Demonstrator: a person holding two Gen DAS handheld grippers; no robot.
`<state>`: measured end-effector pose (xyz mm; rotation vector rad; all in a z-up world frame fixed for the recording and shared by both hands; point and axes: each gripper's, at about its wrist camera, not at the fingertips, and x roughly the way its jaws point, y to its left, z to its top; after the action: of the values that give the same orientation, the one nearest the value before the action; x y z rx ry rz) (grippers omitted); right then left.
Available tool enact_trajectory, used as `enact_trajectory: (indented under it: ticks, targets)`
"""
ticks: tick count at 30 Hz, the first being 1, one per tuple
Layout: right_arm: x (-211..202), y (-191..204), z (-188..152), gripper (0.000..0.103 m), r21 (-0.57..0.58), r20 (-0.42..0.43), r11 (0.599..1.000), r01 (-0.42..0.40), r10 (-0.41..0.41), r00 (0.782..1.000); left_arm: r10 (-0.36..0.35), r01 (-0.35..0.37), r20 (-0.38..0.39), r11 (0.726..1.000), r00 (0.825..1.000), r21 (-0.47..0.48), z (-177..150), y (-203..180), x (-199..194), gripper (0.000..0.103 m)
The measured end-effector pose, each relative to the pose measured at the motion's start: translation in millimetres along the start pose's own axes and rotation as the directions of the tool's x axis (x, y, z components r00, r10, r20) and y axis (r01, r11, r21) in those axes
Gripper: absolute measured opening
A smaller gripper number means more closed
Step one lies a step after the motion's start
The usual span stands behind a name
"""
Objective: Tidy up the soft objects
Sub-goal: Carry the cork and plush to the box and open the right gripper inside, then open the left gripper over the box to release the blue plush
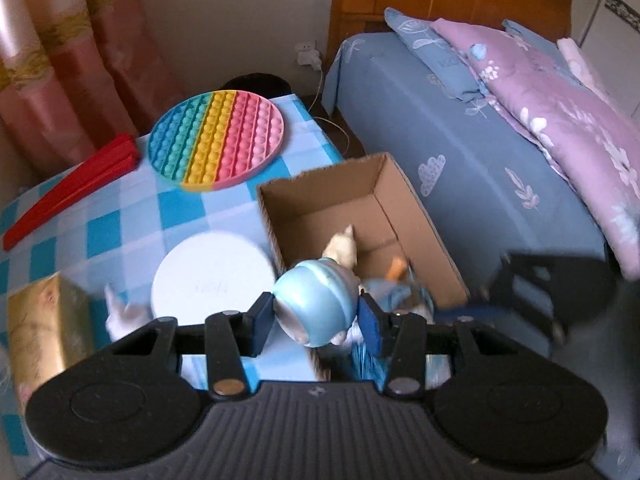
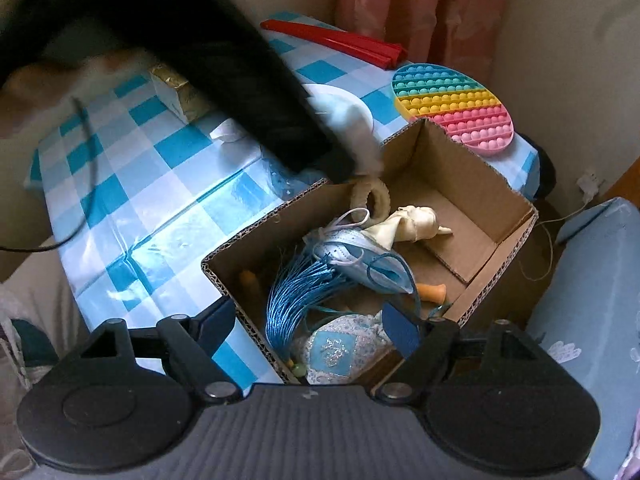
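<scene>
The left gripper point(image 1: 316, 320) has its jaws clamped on a pale blue round toy point(image 1: 316, 304), pads pressing it on both sides, and it hangs right at the near corner of the cardboard box point(image 1: 424, 216), over the box's near end. The toy is not yet in the box but looks nearly there.

Across to the right gripper point(image 2: 312, 332): its jaws stand wide apart with nothing between the pads, poised above the near end of the same box. One finger sits outside the box's near-left wall, the other over its contents.

Inside the box, plenty is already stowed: a blue face mask point(image 2: 360, 260) in the middle, a blue tassel point(image 2: 296, 292) nearer the gripper, a lacy blue pouch point(image 2: 340, 348) at the near end, a cream cloth bundle point(image 2: 408, 224) and a cream ring point(image 2: 372, 200) towards the far-left wall. The far end of the box is bare.

Still out on the checked tabletop point(image 2: 152, 208): the rainbow bubble mat point(image 1: 216, 140) just beyond the box, a red folded fan point(image 1: 72, 192), a white round lid point(image 1: 212, 276) beside the box, and a gold carton point(image 1: 44, 328). By my reckoning the job is well over halfway, with the toy next to go and the mat perhaps after it.
</scene>
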<state>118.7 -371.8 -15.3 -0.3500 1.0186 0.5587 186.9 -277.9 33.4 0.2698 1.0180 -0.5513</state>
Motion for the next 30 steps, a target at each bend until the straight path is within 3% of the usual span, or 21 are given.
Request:
enact_trajectory:
  ticks: [7, 9, 11, 12, 21, 27, 30]
  targets:
    - [-2.7, -2.7, -2.5, 0.084, 0.014, 0.014, 1.0, -0.004, 0.004, 1.0, -0.011, 0.011, -0.032, 1.0, 0.999, 0.003, 24.4, -9.9, 33.2, 0.046]
    - [-3.4, -4.1, -2.6, 0.084, 0.018, 0.017, 1.0, -0.005, 0.005, 1.0, -0.021, 0.021, -0.038, 1.0, 0.999, 0.006, 28.1, -11.9, 39.0, 0.052]
    - [-3.7, -5.4, -2.6, 0.084, 0.027, 0.019, 1.0, -0.008, 0.008, 1.0, -0.041, 0.04, -0.057, 0.999, 0.998, -0.016, 29.1, -10.3, 41.9, 0.069]
    - [-3.5, -6.0, -2.9, 0.084, 0.031, 0.02, 0.999, -0.011, 0.01, 1.0, -0.044, 0.042, -0.053, 0.999, 0.998, -0.032, 28.4, -9.2, 41.0, 0.07]
    - [-12.9, 2.1, -0.5, 0.084, 0.056, 0.034, 0.998, 0.006, -0.008, 0.999, -0.038, 0.038, 0.013, 0.999, 0.999, -0.023, 14.7, -9.1, 5.8, 0.082]
    - [-30.8, 18.9, 2.3, 0.093, 0.067, 0.064, 0.997, 0.038, -0.043, 0.997, -0.015, 0.017, 0.081, 1.0, 0.997, -0.025, -15.1, 0.2, -33.7, 0.09]
    - [-36.3, 30.0, 4.0, 0.097, 0.075, 0.07, 0.995, 0.064, -0.07, 0.995, 0.032, -0.028, 0.125, 0.999, 0.992, -0.037, -38.2, 8.6, -53.7, 0.092]
